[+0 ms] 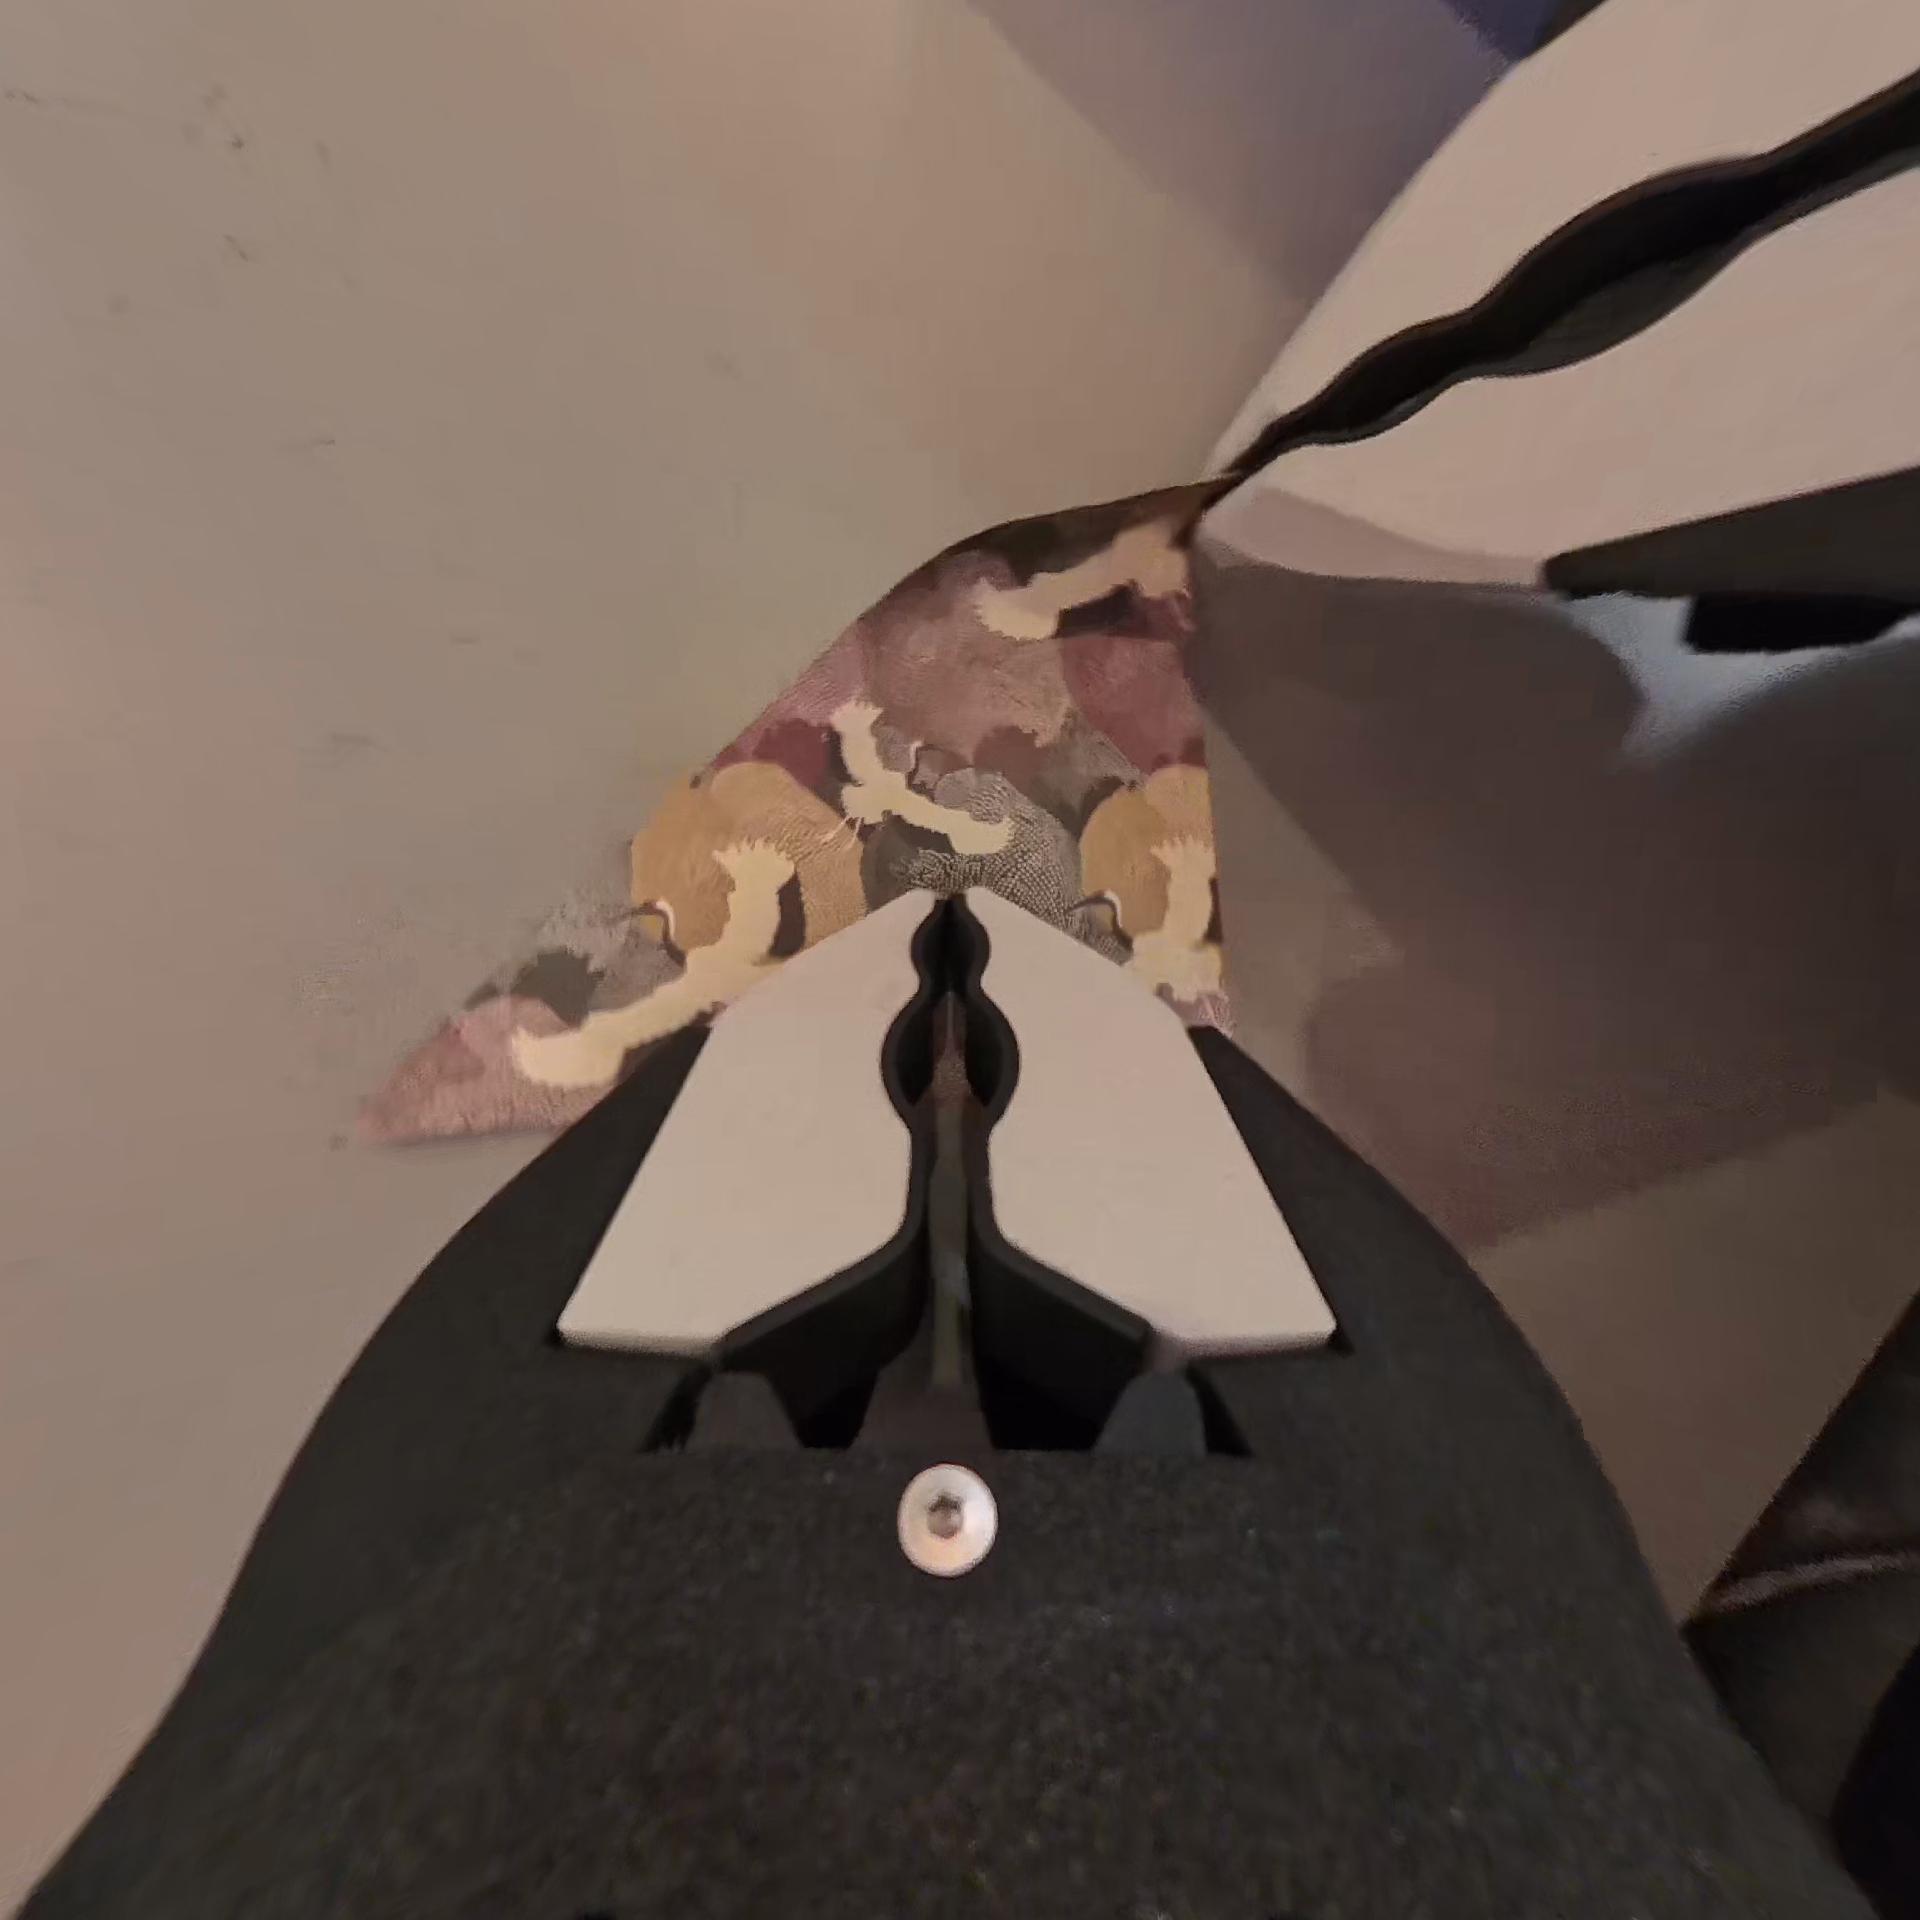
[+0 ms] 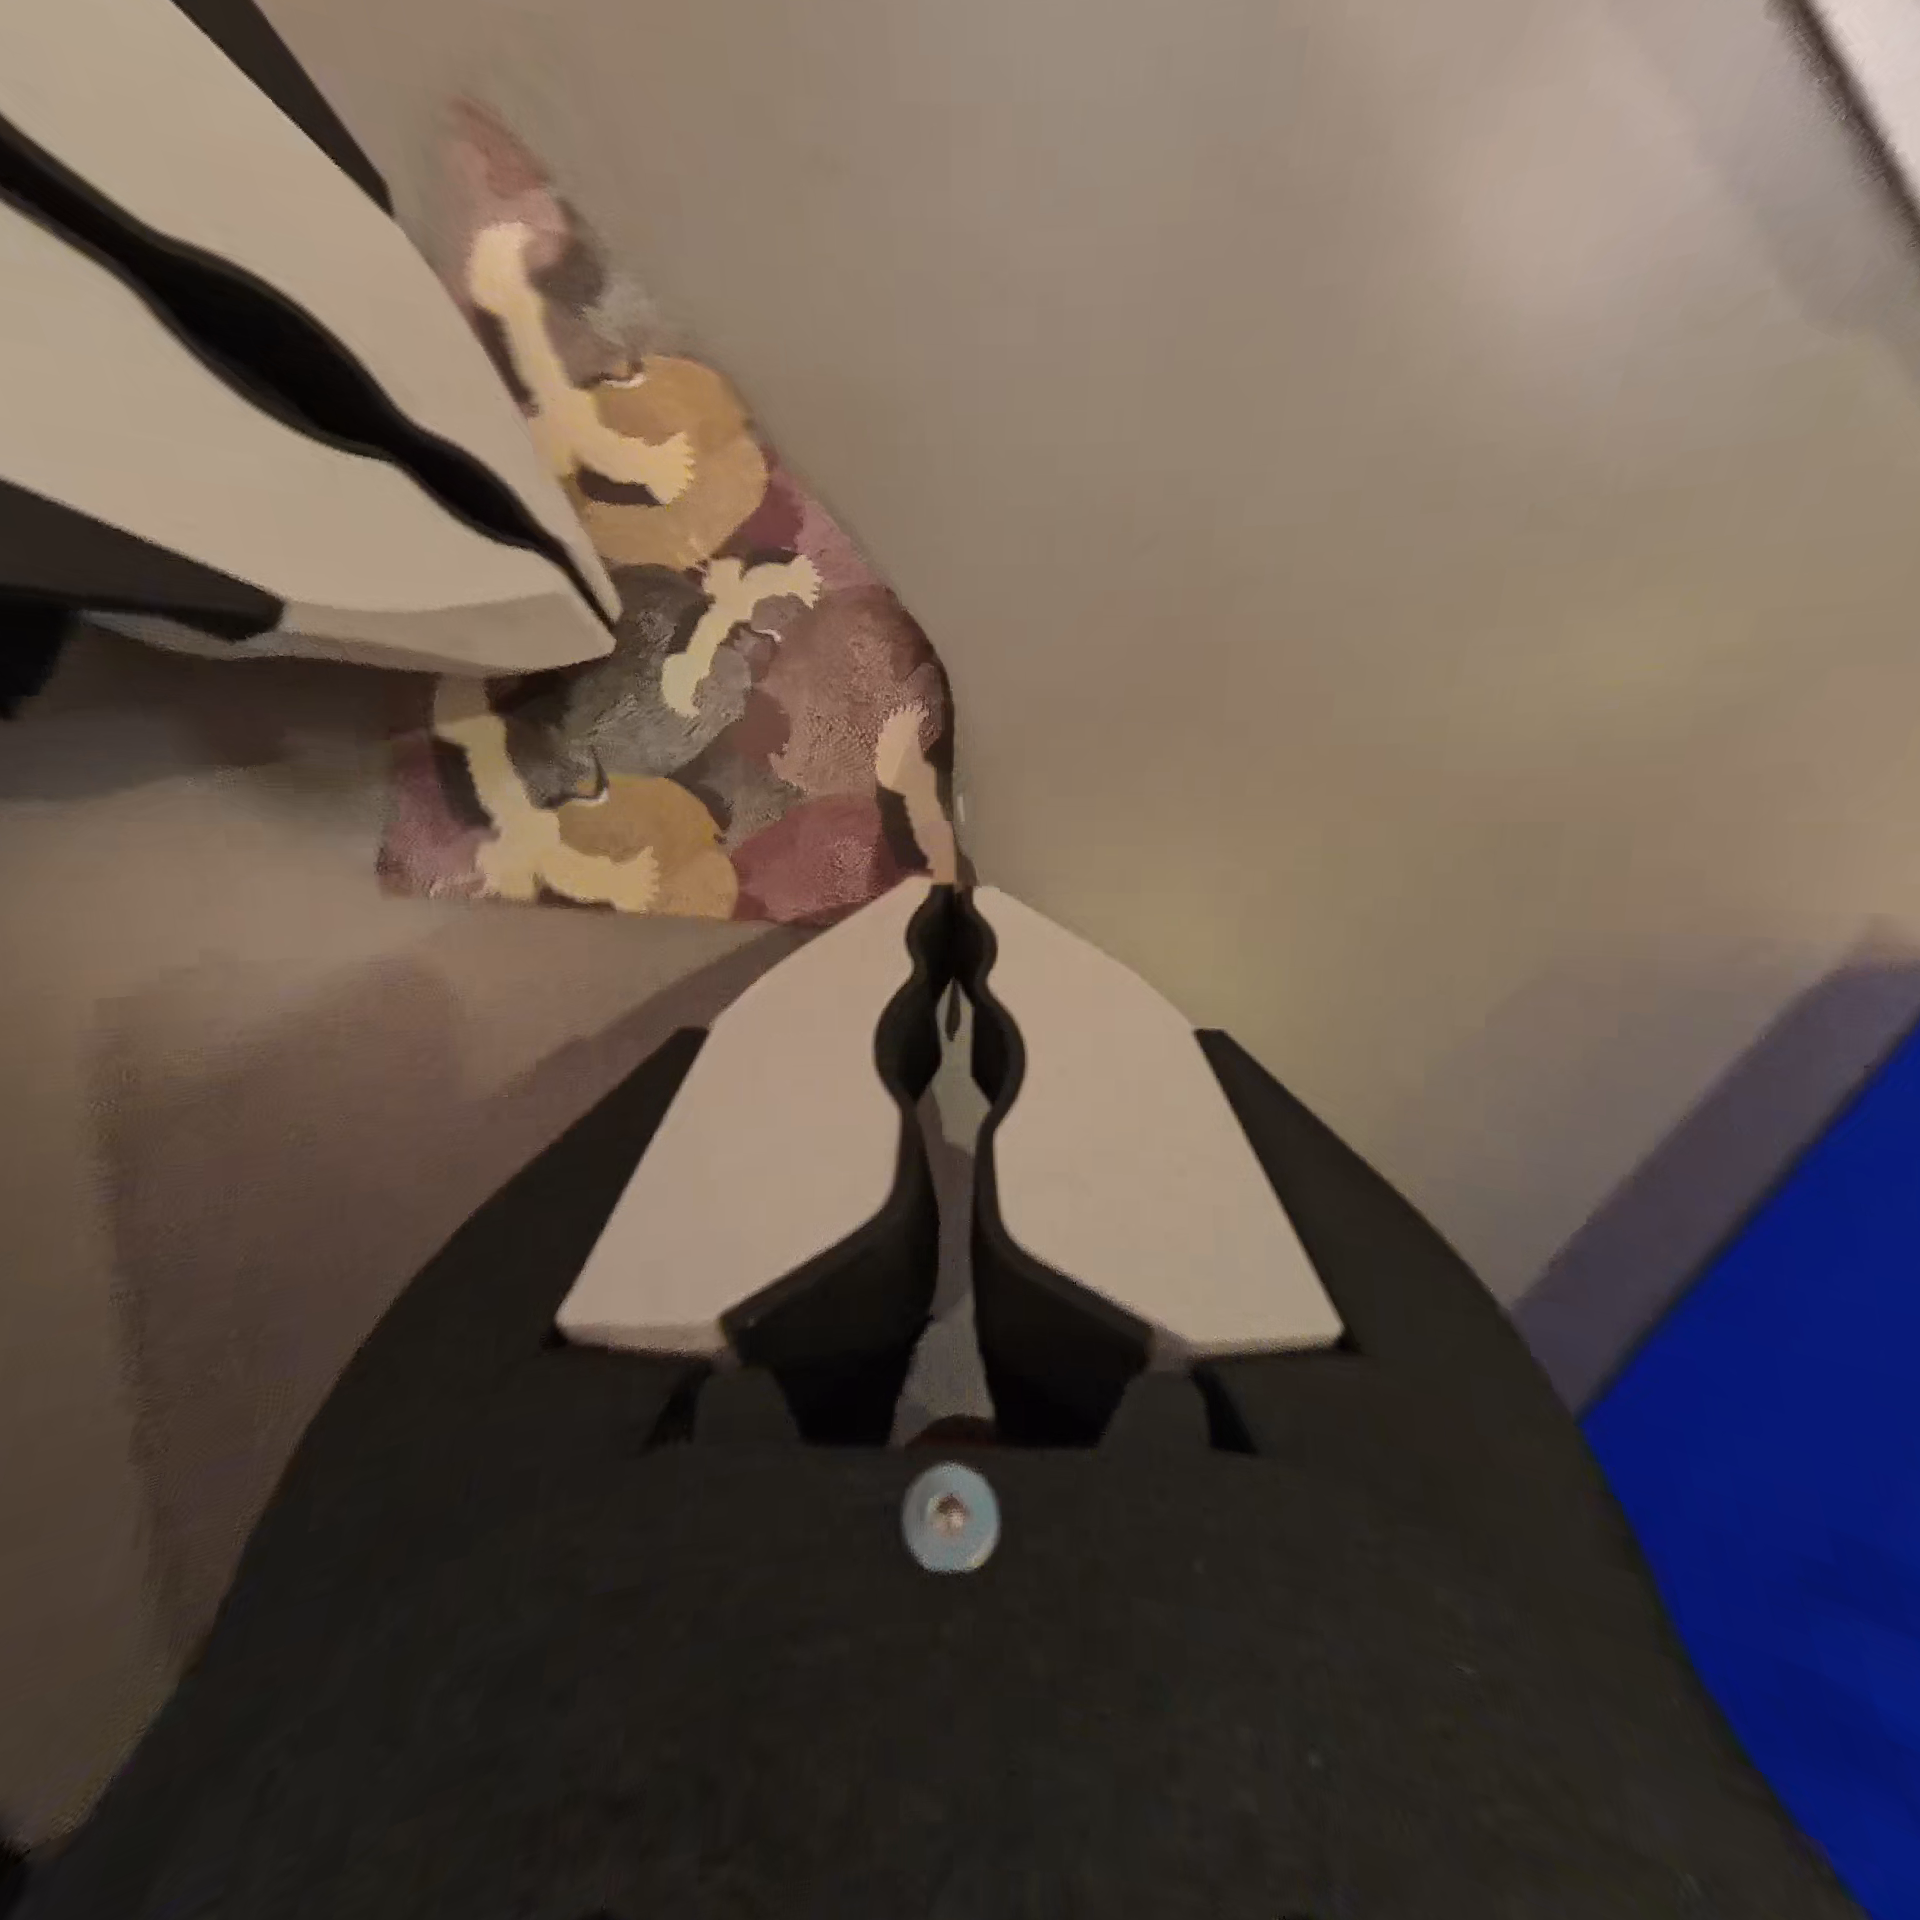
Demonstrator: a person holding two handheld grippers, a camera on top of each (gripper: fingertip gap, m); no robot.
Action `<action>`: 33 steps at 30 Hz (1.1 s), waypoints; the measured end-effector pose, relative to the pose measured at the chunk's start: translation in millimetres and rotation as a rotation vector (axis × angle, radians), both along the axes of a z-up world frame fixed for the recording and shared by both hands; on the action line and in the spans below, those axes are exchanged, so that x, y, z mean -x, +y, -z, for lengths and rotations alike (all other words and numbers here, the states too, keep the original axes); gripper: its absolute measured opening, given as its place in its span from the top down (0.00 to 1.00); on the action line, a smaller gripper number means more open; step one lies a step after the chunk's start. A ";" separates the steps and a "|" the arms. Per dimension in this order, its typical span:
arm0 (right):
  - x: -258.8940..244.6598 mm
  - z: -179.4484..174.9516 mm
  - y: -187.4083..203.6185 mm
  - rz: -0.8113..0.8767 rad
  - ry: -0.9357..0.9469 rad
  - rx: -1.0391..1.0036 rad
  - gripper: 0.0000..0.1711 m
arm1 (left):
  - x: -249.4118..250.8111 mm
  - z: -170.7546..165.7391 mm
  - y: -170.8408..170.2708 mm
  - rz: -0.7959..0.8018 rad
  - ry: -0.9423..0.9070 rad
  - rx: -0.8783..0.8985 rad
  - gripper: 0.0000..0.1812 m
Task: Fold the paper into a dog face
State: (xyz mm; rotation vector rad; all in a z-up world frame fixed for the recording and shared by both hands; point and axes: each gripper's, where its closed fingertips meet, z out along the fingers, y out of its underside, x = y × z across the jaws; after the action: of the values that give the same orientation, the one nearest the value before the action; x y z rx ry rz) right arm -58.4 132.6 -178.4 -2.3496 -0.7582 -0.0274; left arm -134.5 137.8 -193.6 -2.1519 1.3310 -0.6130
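A folded triangle of patterned paper (image 1: 935,727), purple, gold and grey with pale cranes, lies on the pale table (image 1: 416,416). My left gripper (image 1: 948,906) is shut, its tip down on the paper just inside the near edge. I cannot tell whether it pinches any paper. My right gripper (image 2: 951,891) is shut on one corner of the paper (image 2: 748,727), which lifts slightly into its tip. The right gripper also shows in the left wrist view (image 1: 1205,488), coming in from the upper right. The left gripper shows in the right wrist view (image 2: 608,629), on the middle of the paper.
A bright blue surface (image 2: 1766,1403) lies beyond the table's edge at the right of the right wrist view. Bare table (image 2: 1351,520) stretches beyond the paper. A dark object (image 1: 1818,1662) sits at the lower right of the left wrist view. My right fingertips sit around 8 centimetres from my left ones.
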 end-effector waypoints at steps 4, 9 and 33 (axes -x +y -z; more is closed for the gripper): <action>4.6 2.1 7.6 -0.045 -0.026 -0.014 1.00 | -4.2 -0.5 -5.8 0.038 -0.001 0.045 1.00; -1.4 -0.9 11.6 -0.057 0.035 0.016 1.00 | -10.4 -11.5 0.4 0.153 -0.011 0.044 0.87; -19.3 14.6 22.2 -0.056 0.115 0.143 1.00 | -59.3 0.5 27.9 0.409 0.027 -0.120 0.78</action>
State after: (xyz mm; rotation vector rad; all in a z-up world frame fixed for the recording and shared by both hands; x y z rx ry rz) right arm -39.0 154.8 -193.1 -2.4388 -0.7921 0.1899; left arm -75.2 165.7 -194.1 -1.8082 1.7945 -0.6401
